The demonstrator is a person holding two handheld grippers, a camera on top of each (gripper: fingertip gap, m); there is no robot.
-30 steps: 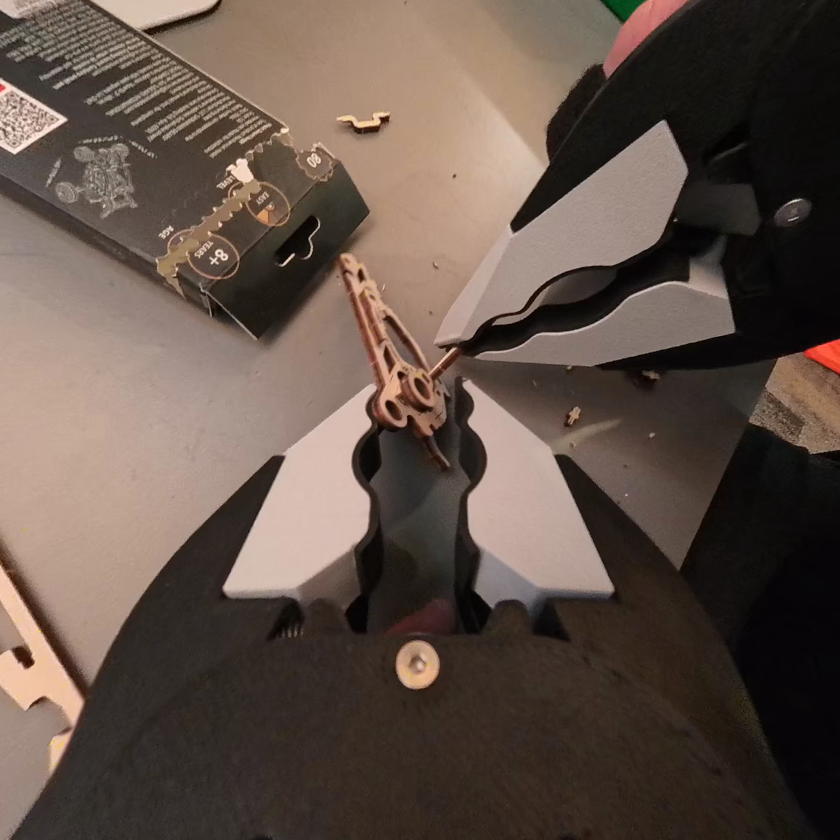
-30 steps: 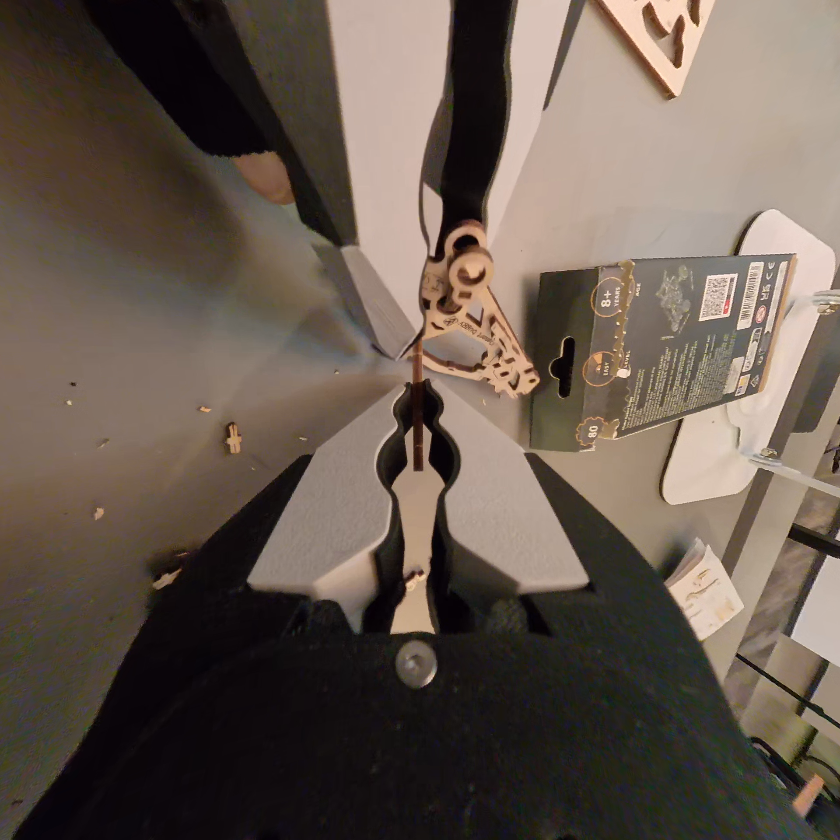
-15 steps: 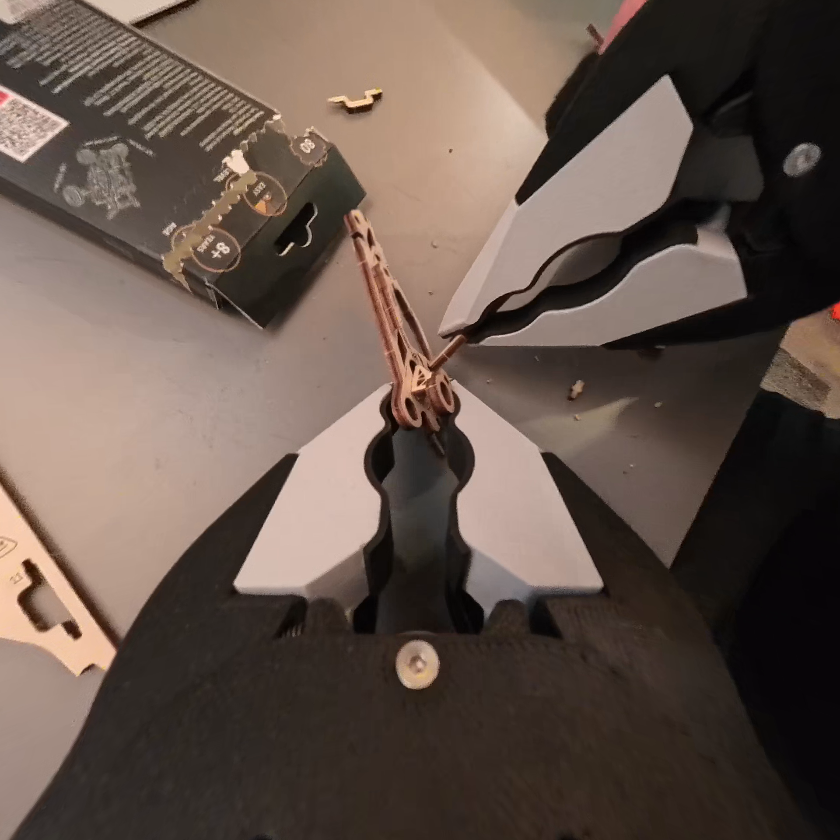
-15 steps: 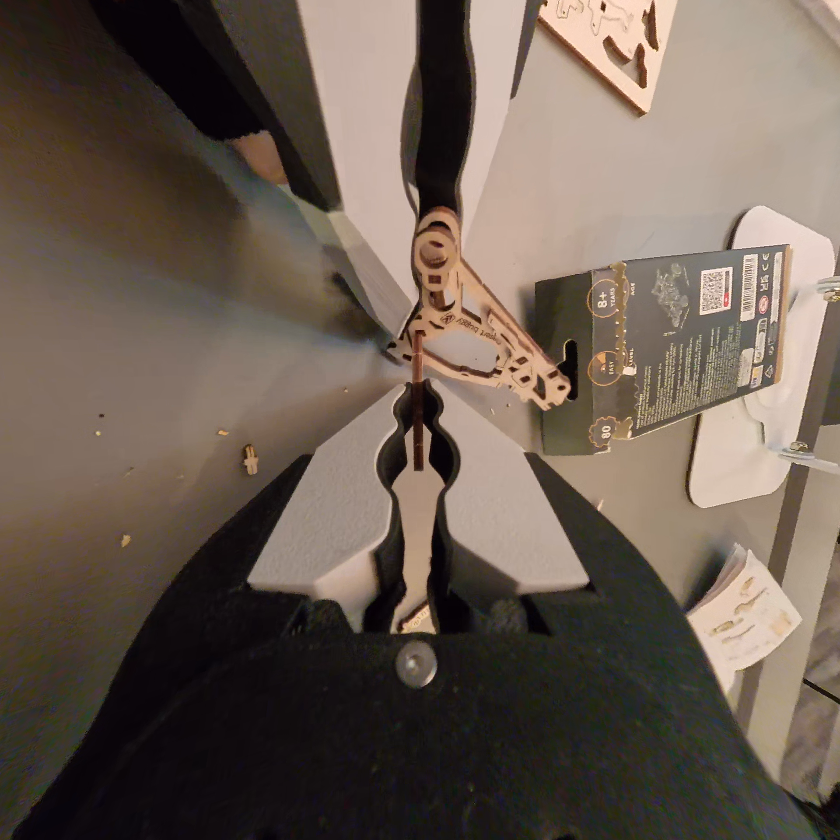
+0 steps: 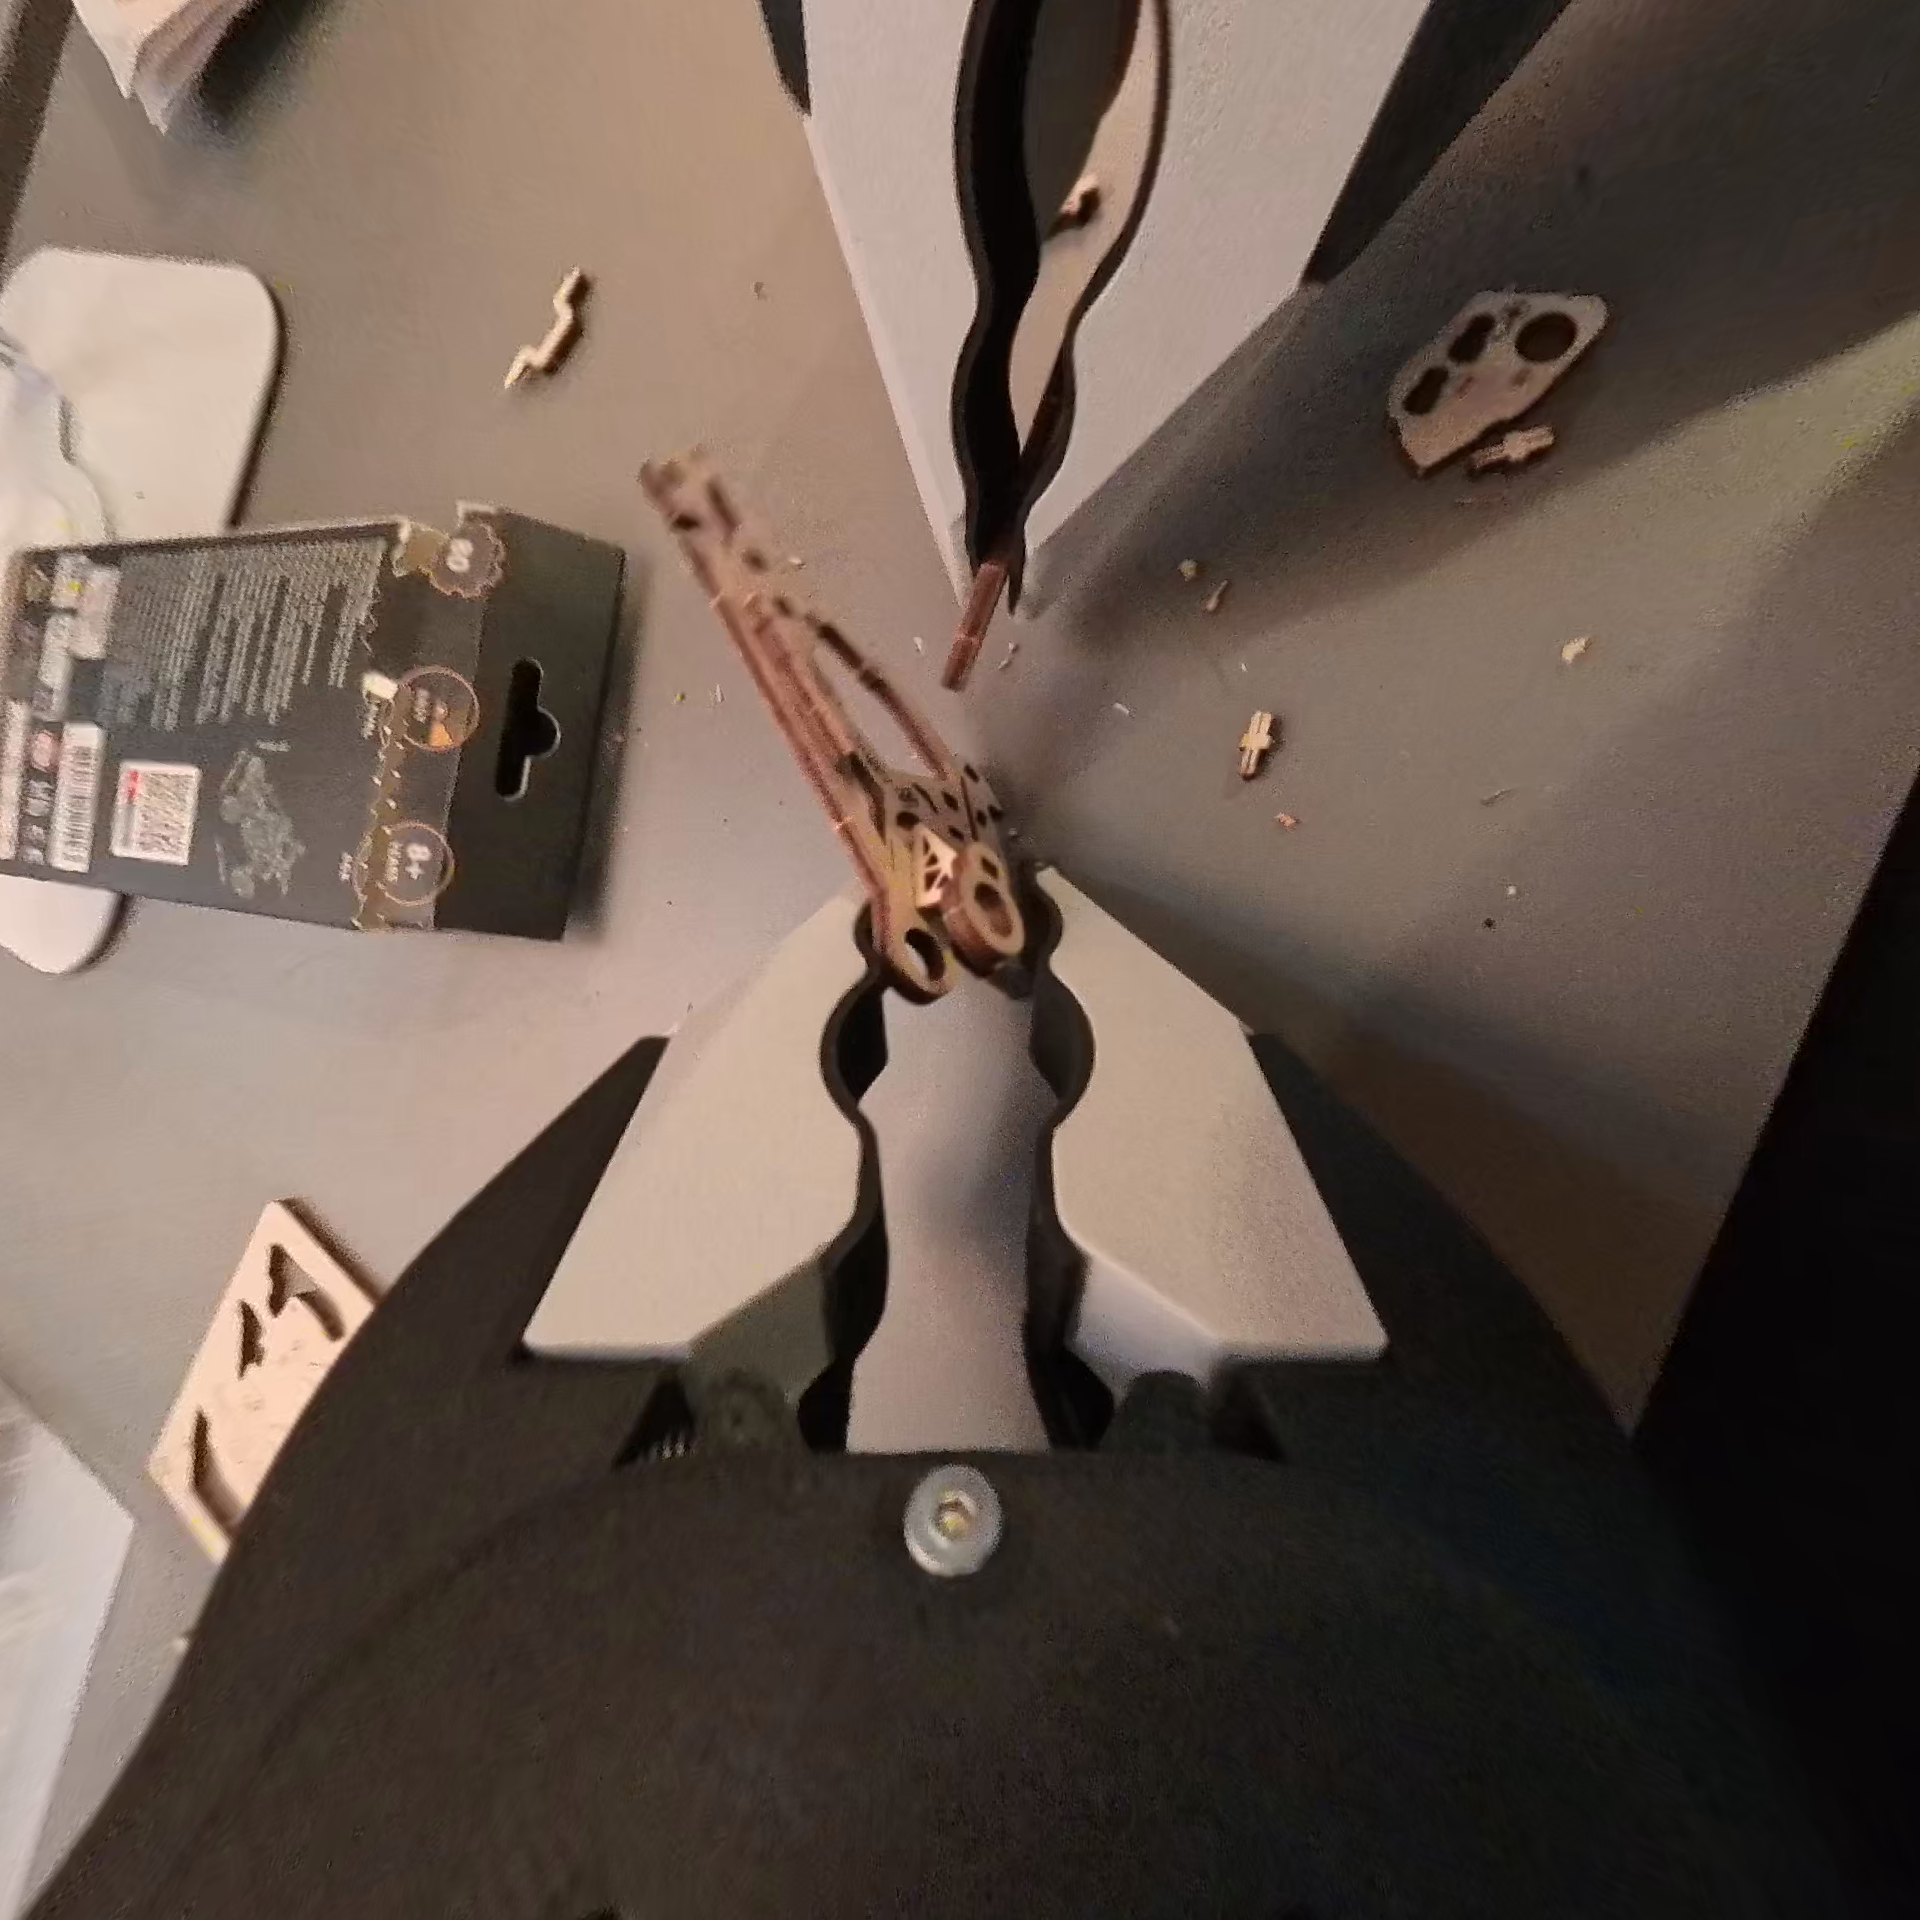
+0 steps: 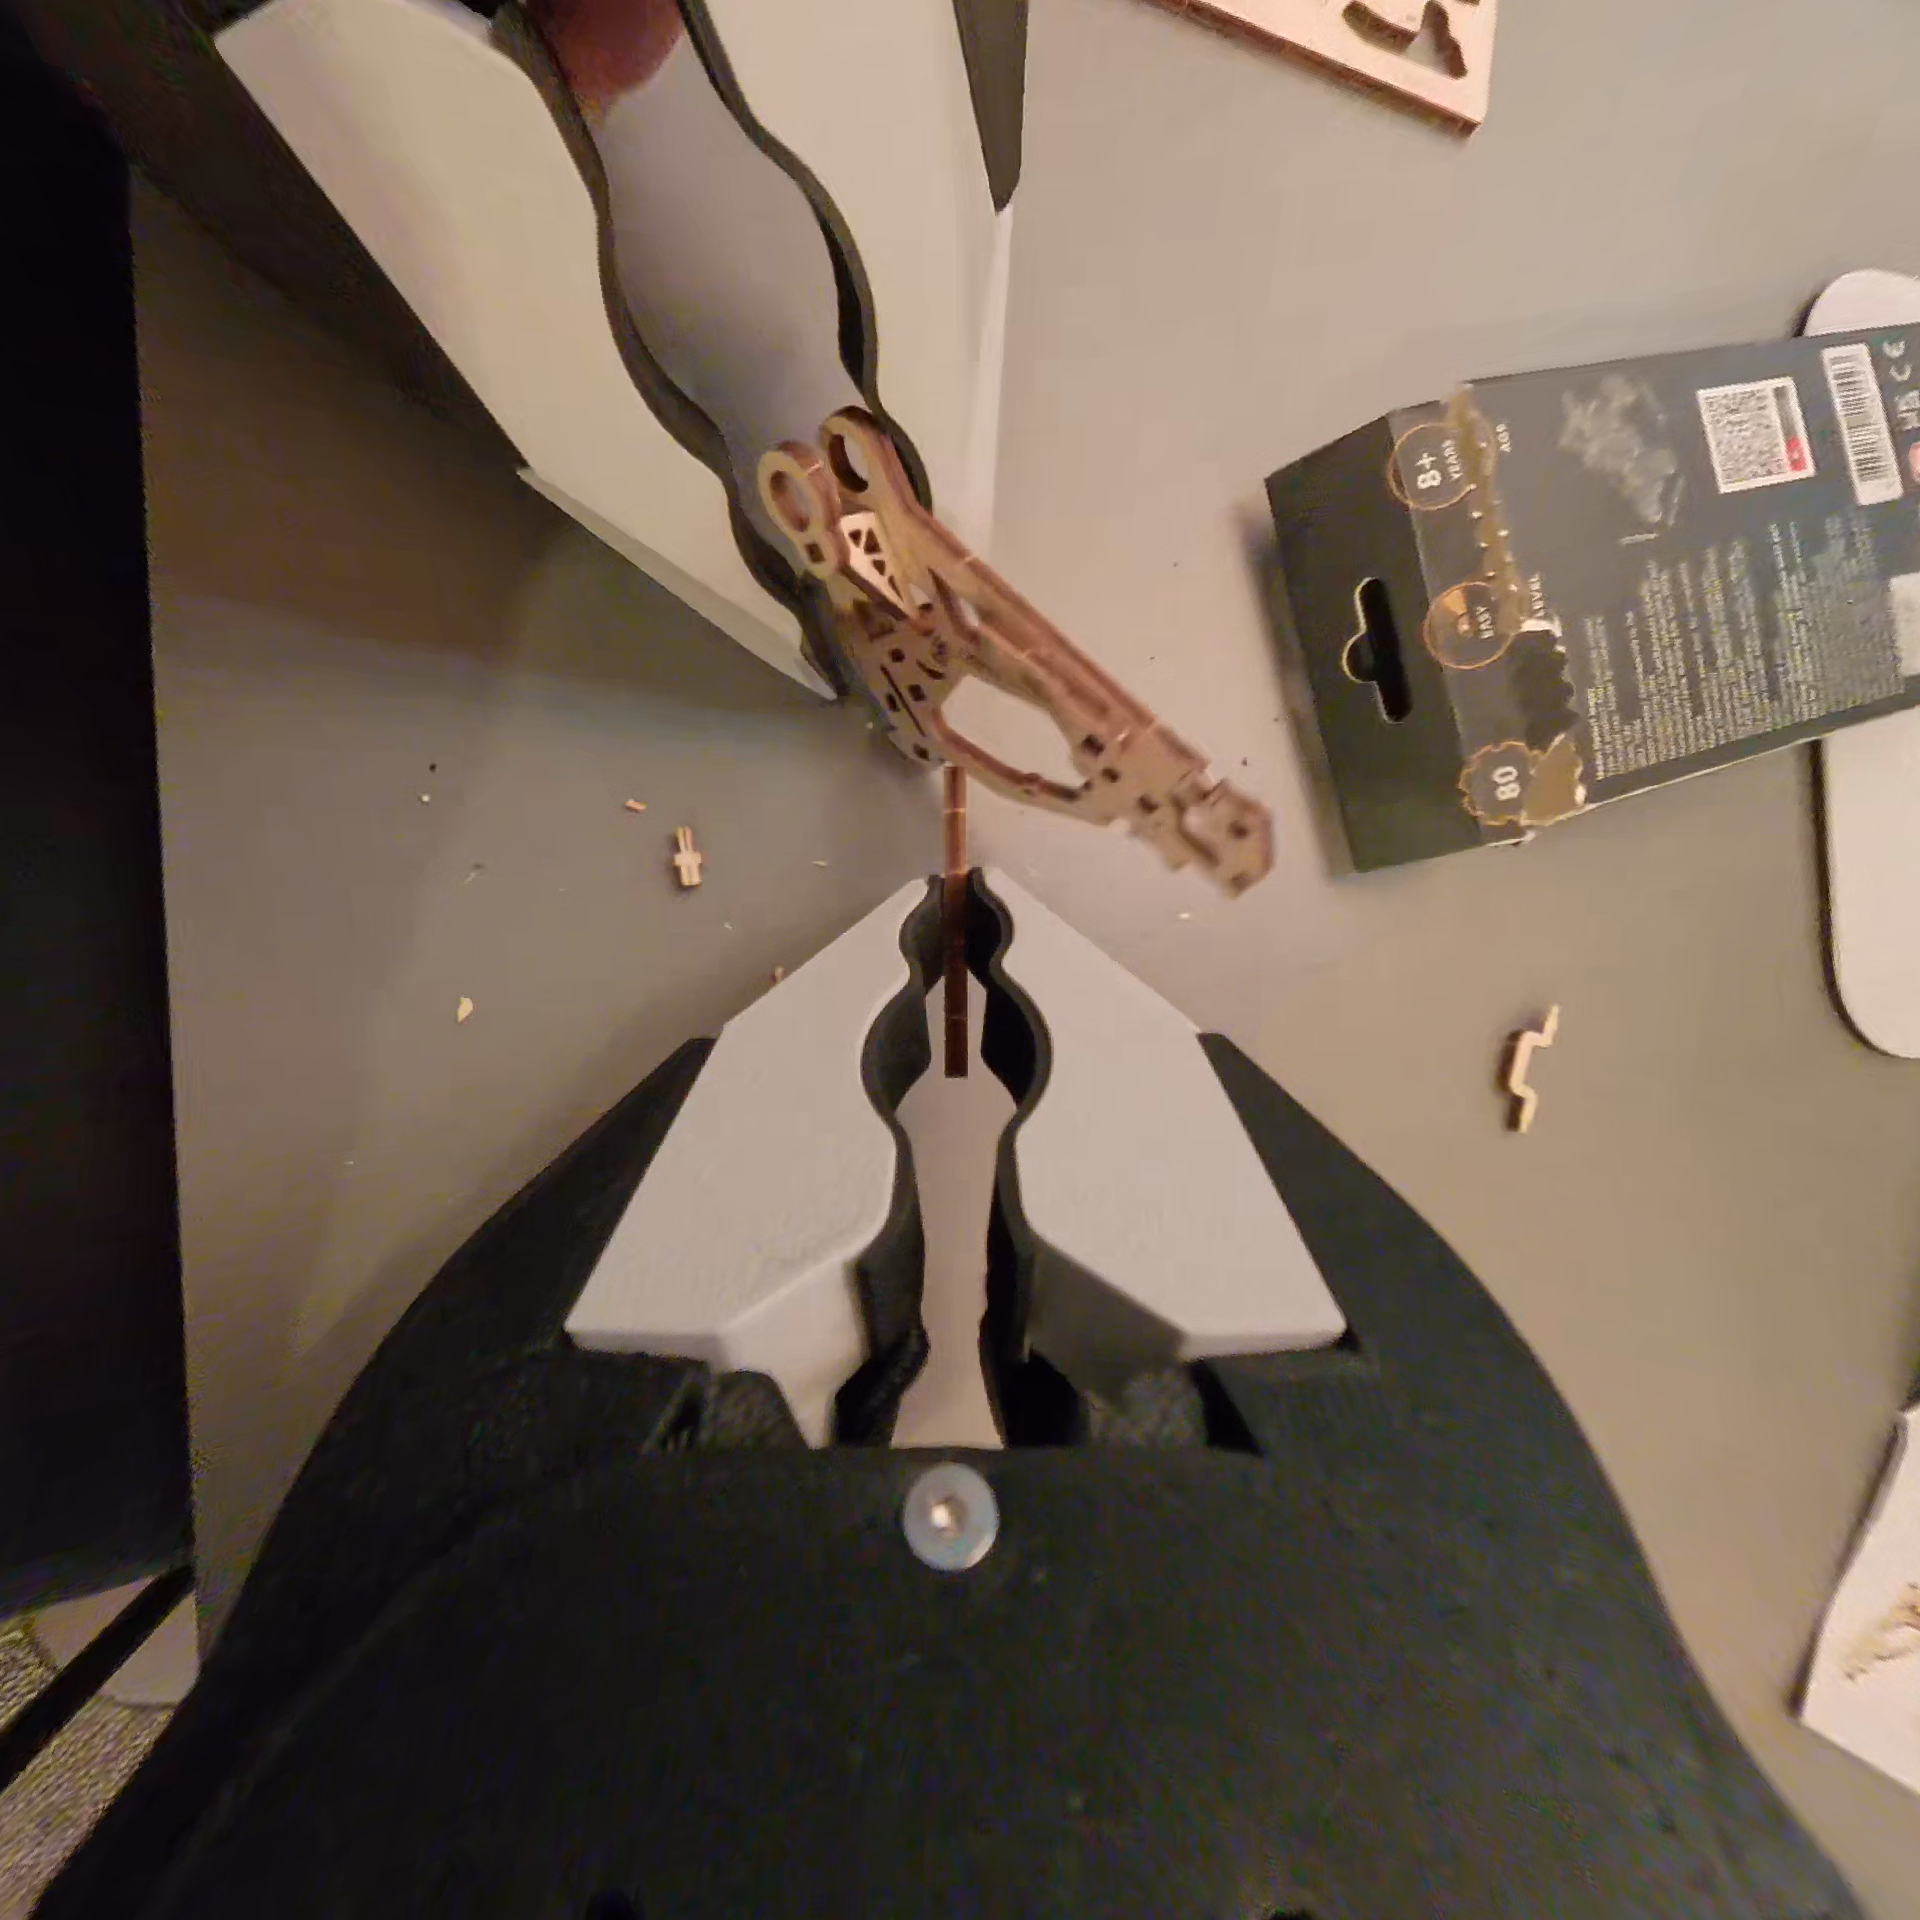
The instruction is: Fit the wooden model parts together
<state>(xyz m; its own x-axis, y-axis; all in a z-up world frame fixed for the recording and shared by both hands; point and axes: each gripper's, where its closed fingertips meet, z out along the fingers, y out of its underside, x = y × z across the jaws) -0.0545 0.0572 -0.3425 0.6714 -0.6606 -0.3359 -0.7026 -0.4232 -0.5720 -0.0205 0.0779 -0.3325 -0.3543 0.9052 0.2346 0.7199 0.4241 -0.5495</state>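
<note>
My left gripper (image 5: pixel 951 914) is shut on the ringed end of a wooden frame assembly (image 5: pixel 790 665), which points up and left over the grey table (image 5: pixel 1455 935). My right gripper (image 6: pixel 954 894) is shut on a thin wooden pin (image 6: pixel 954 831) that sticks out past its tips. In the left wrist view the right gripper (image 5: pixel 995 571) comes down from the top, and the pin (image 5: pixel 971 623) ends a little short of the frame. In the right wrist view the left gripper (image 6: pixel 894 644) holds the frame (image 6: pixel 1039 707) at upper left, and the pin's tip sits just under it.
A black box (image 5: pixel 312 727) lies to the left, partly on a white pad (image 5: pixel 135 364). A cut-out wooden sheet (image 5: pixel 260 1340) lies near the left gripper. Loose parts lie around: an oval plate with holes (image 5: pixel 1496 374), a small cross piece (image 5: pixel 1257 743), a zigzag piece (image 5: pixel 551 332). Paper sheets (image 6: pixel 1870 1662) lie at the right. My right fingertips sit around 5 centimetres from my left ones.
Both grippers have swung round, so the right one now comes in from the top of the left view. The pin tip has come away from the frame's ringed end.
</note>
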